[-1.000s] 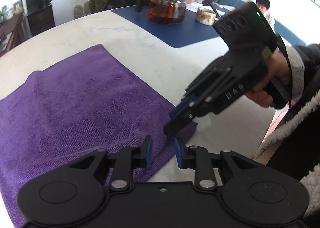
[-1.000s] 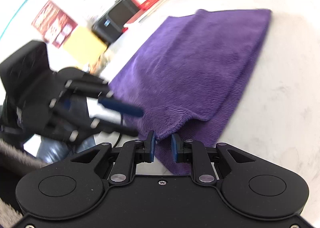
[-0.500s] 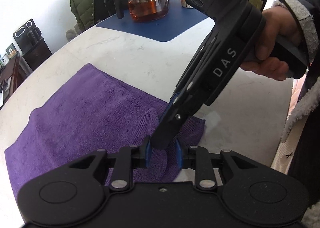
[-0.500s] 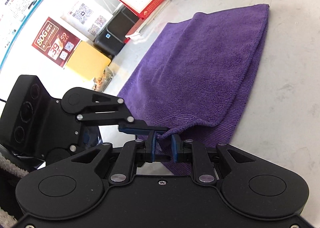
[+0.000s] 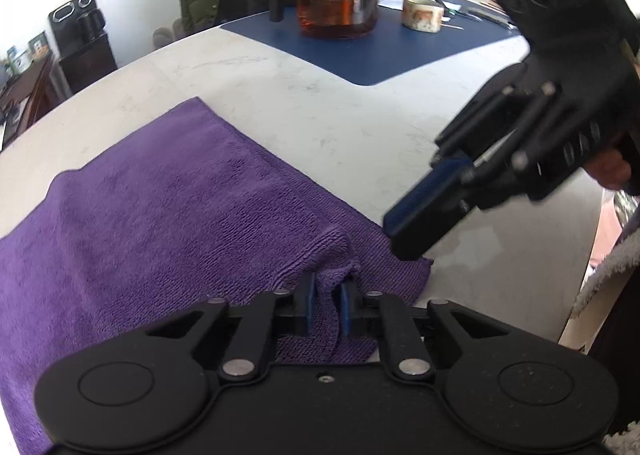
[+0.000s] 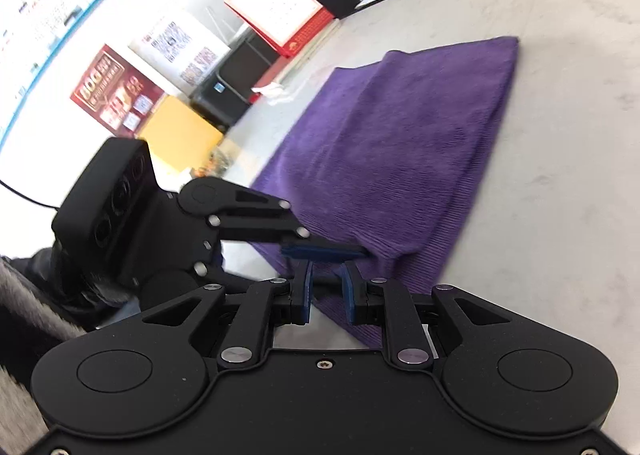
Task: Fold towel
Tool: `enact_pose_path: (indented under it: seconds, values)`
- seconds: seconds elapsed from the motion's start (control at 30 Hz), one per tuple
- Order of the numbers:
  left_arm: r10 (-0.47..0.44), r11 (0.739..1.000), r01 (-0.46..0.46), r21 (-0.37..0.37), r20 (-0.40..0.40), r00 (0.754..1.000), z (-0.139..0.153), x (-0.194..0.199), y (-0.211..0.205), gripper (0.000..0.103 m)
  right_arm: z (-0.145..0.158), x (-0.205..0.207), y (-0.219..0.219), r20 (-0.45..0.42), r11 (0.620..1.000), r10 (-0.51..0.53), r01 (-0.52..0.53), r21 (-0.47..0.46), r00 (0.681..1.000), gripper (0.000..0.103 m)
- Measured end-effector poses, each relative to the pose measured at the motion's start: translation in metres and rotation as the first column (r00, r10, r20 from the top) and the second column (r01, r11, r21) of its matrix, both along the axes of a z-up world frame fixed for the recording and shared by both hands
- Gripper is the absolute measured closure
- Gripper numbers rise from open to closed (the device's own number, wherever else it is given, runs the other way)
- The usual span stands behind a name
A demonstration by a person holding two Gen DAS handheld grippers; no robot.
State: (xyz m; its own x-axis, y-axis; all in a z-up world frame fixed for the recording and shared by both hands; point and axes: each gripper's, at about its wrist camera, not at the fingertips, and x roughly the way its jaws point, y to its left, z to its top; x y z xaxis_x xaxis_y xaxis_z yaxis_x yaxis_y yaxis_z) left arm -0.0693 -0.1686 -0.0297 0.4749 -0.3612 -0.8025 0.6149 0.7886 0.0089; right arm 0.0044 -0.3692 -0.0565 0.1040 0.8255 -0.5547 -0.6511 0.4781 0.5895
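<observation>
left wrist view: my left tongs (image 5: 327, 305) pinched a corner of the purple towel (image 5: 168, 223), which lay on the counter (image 5: 340, 119); the thin bite could slip. right wrist view: my right tongs (image 6: 326, 295) gaped, holding nothing; poster text was unreadable.

No text reads clearly. The red poster (image 6: 116, 95) left of the desk calendar (image 6: 280, 11) shows large blurred numerals, perhaps "80G". Other wall sheets stay illegible.
</observation>
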Motion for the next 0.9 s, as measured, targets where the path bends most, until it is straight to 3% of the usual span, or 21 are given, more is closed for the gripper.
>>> enact_pose_path:
  seconds: [0.1,0.17,0.3,0.47,0.67,0.8,0.9]
  values:
    - [0.032,0.998,-0.033,-0.053,-0.019,0.999,0.005,0.002,0.005,0.097,0.004,-0.017,0.009,0.157,0.992,0.04,-0.02,-0.128,0.987,0.087]
    - [0.042,0.995,-0.045,-0.084,-0.033,0.999,0.009,0.002,0.008,0.099,0.006,-0.03,0.021,0.257,0.977,0.105,-0.051,-0.205,0.961,0.087]
    - [0.039,0.99,-0.046,-0.134,-0.054,0.998,0.018,0.001,0.01,0.099,0.004,-0.049,0.038,0.356,0.95,0.204,-0.096,-0.298,0.912,0.087]
    - [0.04,0.974,-0.054,-0.218,-0.072,0.997,0.031,0.001,0.015,0.1,-0.002,-0.057,0.049,0.4,0.926,0.248,-0.095,-0.365,0.882,0.093]
    - [0.047,0.936,-0.068,-0.345,-0.069,0.996,0.053,0.004,0.026,0.1,-0.002,-0.059,0.054,0.406,0.917,0.253,-0.084,-0.39,0.878,0.094]
    - [0.025,0.923,-0.049,-0.382,-0.067,0.997,0.059,0.008,0.025,0.099,-0.002,-0.059,0.056,0.405,0.915,0.255,-0.084,-0.394,0.878,0.094]
    - [-0.004,0.924,-0.035,-0.381,-0.101,0.995,0.047,0.011,0.018,0.1,-0.002,-0.059,0.055,0.405,0.914,0.257,-0.085,-0.397,0.877,0.094]
